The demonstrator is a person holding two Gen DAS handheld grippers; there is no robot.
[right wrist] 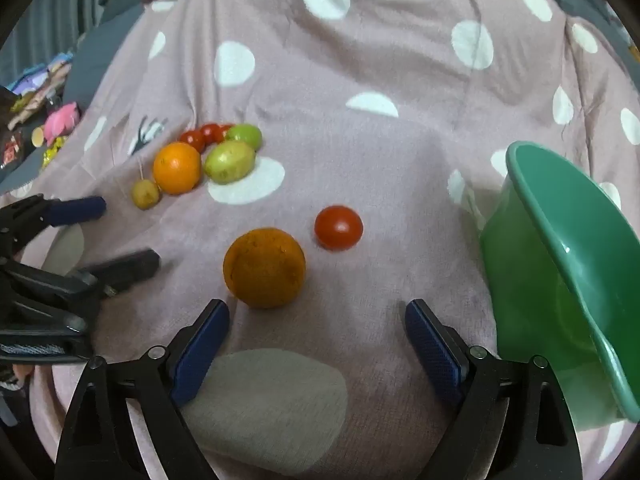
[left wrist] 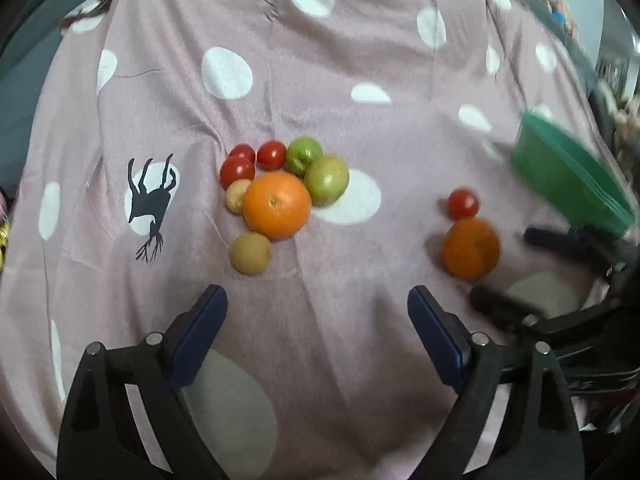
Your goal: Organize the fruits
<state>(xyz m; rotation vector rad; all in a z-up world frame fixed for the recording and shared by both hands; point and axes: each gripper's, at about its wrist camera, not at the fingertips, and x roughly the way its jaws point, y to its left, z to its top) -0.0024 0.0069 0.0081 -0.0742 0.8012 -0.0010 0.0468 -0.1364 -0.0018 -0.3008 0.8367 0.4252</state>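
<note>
Fruit lies on a pink polka-dot cloth (left wrist: 320, 80). A cluster holds a large orange (left wrist: 277, 205), two green fruits (left wrist: 327, 179), three red tomatoes (left wrist: 237, 171) and two small tan fruits (left wrist: 250, 253). Apart to the right lie a darker orange (left wrist: 471, 248) (right wrist: 264, 267) and a tomato (left wrist: 463, 203) (right wrist: 338, 227). My left gripper (left wrist: 317, 312) is open and empty, just short of the cluster. My right gripper (right wrist: 317, 322) is open and empty, with the darker orange just beyond its left finger. A green bowl (right wrist: 560, 280) sits right of it.
The green bowl also shows at the right edge of the left wrist view (left wrist: 572, 176). Snack packets and a pink toy (right wrist: 60, 122) lie off the cloth at the far left. Grey bedding (left wrist: 24, 92) borders the cloth.
</note>
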